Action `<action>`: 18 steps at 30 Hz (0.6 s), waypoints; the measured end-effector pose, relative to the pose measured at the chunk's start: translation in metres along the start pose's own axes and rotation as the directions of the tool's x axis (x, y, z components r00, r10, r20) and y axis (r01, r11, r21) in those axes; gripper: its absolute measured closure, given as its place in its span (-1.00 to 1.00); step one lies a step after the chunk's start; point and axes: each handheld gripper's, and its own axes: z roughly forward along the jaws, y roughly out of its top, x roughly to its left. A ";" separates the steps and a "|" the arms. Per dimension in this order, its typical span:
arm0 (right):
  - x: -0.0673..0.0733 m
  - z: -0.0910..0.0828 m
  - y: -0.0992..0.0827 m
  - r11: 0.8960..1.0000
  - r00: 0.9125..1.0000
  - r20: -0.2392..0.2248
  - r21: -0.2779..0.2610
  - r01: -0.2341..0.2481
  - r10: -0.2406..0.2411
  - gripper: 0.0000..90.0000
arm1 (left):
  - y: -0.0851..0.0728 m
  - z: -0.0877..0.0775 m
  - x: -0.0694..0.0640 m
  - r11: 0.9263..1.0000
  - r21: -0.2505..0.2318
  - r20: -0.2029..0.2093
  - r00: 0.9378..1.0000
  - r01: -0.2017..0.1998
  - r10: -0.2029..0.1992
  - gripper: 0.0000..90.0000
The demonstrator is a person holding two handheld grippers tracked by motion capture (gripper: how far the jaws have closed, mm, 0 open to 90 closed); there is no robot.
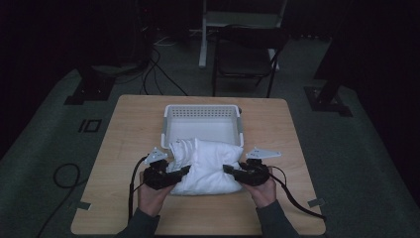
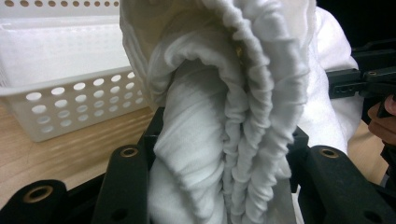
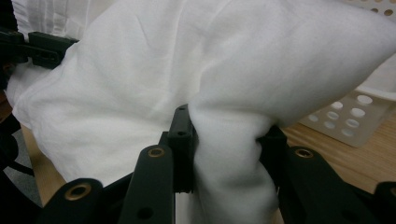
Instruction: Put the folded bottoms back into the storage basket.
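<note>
Fingers [image 2: 126,186] of the left gripper [image 1: 179,173] pinch a thick gathered fold of the white garment [image 1: 205,166]; in the left gripper view the bunched, ribbed edge fills the gap between the two black jaws. Fingers [image 3: 159,177] of the right gripper [image 1: 233,171] likewise pinch a wad of the same cloth, jaws pressing it from both sides in the right gripper view.

Garment: soft white bundle lying on the wooden table [image 1: 129,148], near edge of centre, just in front of the white perforated basket [image 1: 200,110]. Its far part leans against or overlaps the basket's near rim. Long axis runs left to right across the table, from one gripper to the other. The puckered, crumpled end sits at upper left, towards the left gripper; the smoother bulk is towards the right gripper.

Hands: left hand [image 1: 151,191] and right hand [image 1: 261,188] come in from the bottom of the high view, forearms in dark sleeves. Both grippers lie low and roughly level over the table, pointing inward at each other, one at each end of the bundle. Grey three-cornered plates on top of each; cables trail back off the table edge.

Surroundings: basket stands directly behind the bundle, touching it. A dark chair [image 1: 245,59] stands on the floor beyond the table, well apart. Cables lie on the floor at left.
</note>
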 end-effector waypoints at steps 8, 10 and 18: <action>-0.001 -0.002 0.005 1.000 1.000 0.004 -0.012 0.000 0.000 0.49 | 0.006 0.000 0.000 1.000 -0.007 0.003 1.000 -0.008 0.008 0.16; -0.001 -0.002 0.006 1.000 1.000 0.008 -0.013 0.004 -0.004 0.49 | 0.008 -0.001 0.000 1.000 -0.011 0.001 1.000 -0.011 0.011 0.17; 0.002 -0.002 0.015 1.000 1.000 0.016 -0.019 0.015 -0.014 0.49 | 0.013 -0.004 0.003 1.000 -0.022 0.000 1.000 -0.001 0.001 0.17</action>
